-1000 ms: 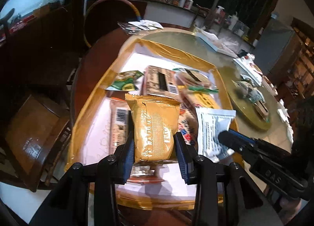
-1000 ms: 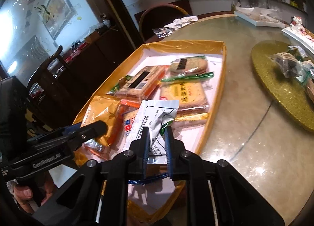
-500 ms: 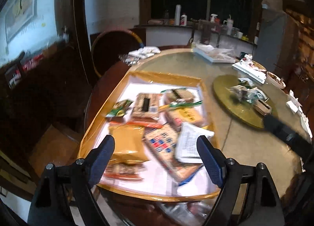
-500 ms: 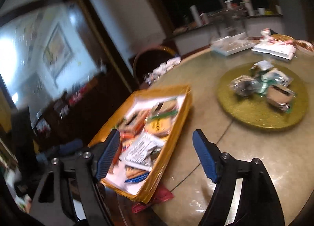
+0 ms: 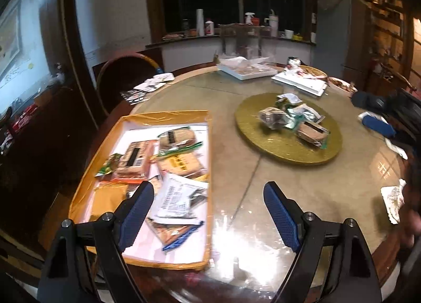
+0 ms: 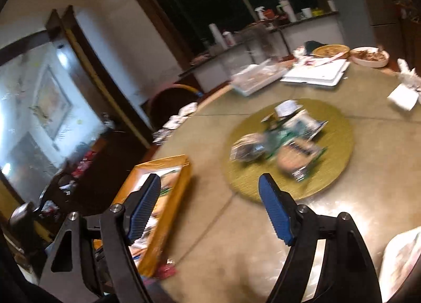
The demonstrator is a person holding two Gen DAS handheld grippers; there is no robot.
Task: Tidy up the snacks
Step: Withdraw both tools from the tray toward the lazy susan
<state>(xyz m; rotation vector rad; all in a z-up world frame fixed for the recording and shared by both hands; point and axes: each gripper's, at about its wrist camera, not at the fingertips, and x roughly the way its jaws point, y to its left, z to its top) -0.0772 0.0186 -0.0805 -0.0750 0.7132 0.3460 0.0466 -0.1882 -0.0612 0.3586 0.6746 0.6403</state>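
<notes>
Left gripper [image 5: 208, 213] jaws wide apart, empty; right gripper [image 6: 210, 208] likewise

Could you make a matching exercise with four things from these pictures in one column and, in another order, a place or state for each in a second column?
Things:
1. white snack packet
2. brown biscuit pack
3. left gripper
4. white foam tray

Places or states:
A. open, holding nothing
B. on the round gold mat
C. on the far side of the table, beyond the mat
D. in the orange-rimmed tray

Pairs: 1-D, 2-B, 3-A, 4-C
</notes>
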